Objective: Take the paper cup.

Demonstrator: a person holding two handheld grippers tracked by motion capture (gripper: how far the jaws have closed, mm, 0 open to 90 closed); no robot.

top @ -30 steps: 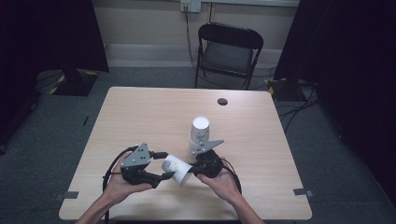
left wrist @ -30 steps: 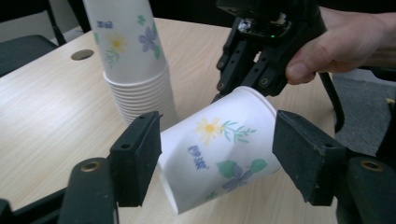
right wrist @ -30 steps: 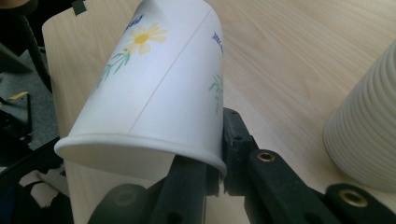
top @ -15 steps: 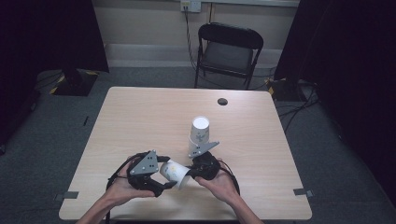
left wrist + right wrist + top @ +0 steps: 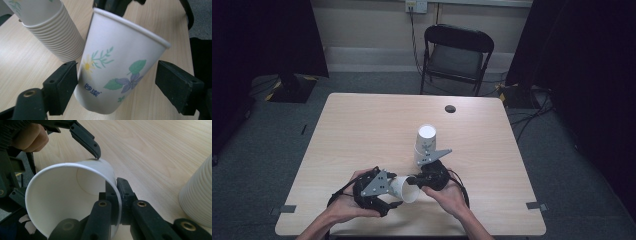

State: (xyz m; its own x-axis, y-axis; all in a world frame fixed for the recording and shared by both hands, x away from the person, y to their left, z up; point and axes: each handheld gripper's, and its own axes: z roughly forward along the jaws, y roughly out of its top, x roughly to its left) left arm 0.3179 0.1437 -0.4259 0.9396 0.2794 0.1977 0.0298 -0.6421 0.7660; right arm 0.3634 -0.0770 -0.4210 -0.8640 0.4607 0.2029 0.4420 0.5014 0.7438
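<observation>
- Since a second ago my left tongs [image 5: 393, 197] have dropped toward the lower centre and their jaws have just been opening, standing spread around the flowered paper cup [image 5: 117, 72], pads clear.
- My right tongs [image 5: 115, 195] are pressed together, pinching the cup's rim wall.
- The cup hangs tilted just above the bench [image 5: 362, 130], beside the cup stack [image 5: 426, 145].
- I'd keep the right pinch light, so the rim doesn't crumple.
- The cup's base is cut off in the left gripper view.

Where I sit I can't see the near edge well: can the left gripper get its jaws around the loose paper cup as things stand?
Probably yes. The paper cup, pinched at its rim by the right gripper, already sits between the left gripper jaws, which have just been opening; one touches, the other stands apart.
</observation>
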